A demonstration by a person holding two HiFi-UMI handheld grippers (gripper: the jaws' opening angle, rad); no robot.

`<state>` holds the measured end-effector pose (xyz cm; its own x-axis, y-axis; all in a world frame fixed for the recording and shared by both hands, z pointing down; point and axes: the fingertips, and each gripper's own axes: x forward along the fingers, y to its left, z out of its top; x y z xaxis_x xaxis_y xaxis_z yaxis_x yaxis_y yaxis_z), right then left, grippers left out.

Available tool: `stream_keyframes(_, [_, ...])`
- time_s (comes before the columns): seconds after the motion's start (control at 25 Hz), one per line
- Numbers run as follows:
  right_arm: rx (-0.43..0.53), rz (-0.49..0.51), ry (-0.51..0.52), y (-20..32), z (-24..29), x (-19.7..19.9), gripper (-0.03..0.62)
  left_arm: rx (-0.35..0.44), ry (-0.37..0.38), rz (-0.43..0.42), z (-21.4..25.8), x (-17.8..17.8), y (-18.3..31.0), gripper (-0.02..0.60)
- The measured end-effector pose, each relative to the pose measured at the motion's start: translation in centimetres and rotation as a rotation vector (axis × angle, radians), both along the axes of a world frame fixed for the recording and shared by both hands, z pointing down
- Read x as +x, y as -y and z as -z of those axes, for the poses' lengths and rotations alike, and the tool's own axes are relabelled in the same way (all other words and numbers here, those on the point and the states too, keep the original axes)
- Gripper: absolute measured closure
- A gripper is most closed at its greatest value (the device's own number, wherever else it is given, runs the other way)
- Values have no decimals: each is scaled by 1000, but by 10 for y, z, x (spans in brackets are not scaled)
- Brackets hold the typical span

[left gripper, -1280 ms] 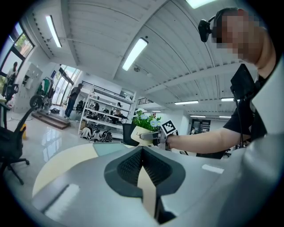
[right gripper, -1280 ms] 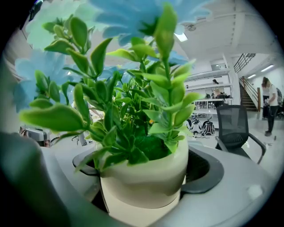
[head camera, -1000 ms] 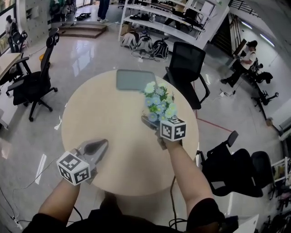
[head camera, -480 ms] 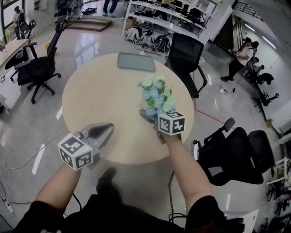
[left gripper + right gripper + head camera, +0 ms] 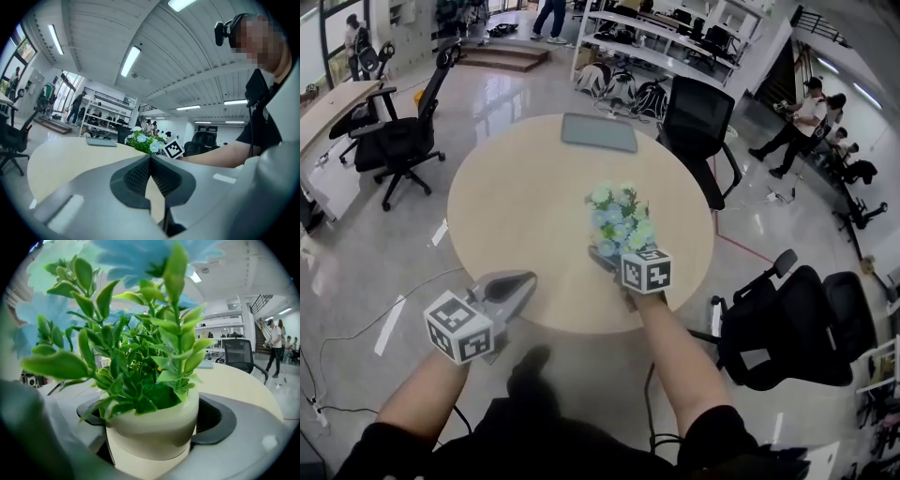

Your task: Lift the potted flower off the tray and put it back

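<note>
Potted flower (image 5: 619, 217) pulled farther from tray (image 5: 598, 132) over tabletop (image 5: 516, 206), right tool (image 5: 607, 261) clamped on it, left tool (image 5: 525, 277) closed

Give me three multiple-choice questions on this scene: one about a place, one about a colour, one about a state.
1. Where does the grey tray lie?
A. At the far edge of the table.
B. On the floor.
C. On a chair.

2. What colour is the pot?
A. Red.
B. Cream white.
C. Black.

3. How do the jaws of the left tool stand?
A. Wide apart.
B. Clamped on the pot.
C. Together, nothing between.

Answers: 1 A, the head view shows it flat by the far rim; 2 B, the right gripper view shows it close up; 3 C, the left gripper view shows the pads meeting.
</note>
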<state>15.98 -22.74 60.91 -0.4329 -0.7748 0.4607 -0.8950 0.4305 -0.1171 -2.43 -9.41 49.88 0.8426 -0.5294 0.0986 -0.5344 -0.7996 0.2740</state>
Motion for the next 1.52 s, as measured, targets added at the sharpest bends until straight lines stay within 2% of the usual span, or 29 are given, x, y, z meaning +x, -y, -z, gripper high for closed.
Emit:
stream_keyframes(0.32, [-33, -15, -17, 13, -48, -12, 43, -14, 15, 36, -16, -19, 8, 586])
stream_keyframes(0.64, [-61, -34, -84, 33, -80, -14, 43, -33, 39, 66, -30, -35, 8, 586])
stream_keyframes(0.8, [-112, -44, -112, 37, -105, -11, 42, -45, 47, 69, -35, -39, 9, 586])
stream_keyframes(0.96, [-110, -45, -156, 39, -115, -10, 39, -49, 44, 66, -34, -43, 13, 586])
stream_keyframes(1.04, [-151, -40, -151, 38, -119, -12, 26, -54, 43, 64, -34, -44, 12, 586])
stream_keyframes(1.08, [-176, -35, -143, 35, -121, -13, -7, -58, 42, 63, -33, -45, 11, 586])
stream_keyframes(1.28, [-199, -33, -90, -3, -106, -8, -7, -52, 29, 57, -14, -45, 6, 586])
stream_keyframes(1.4, [-170, -29, -53, -44, -81, -1, -7, -44, 12, 50, 3, -47, -1, 586])
stream_keyframes(1.52, [-92, -33, -45, -92, -35, 15, 8, -21, 11, 29, 24, -45, -17, 586])
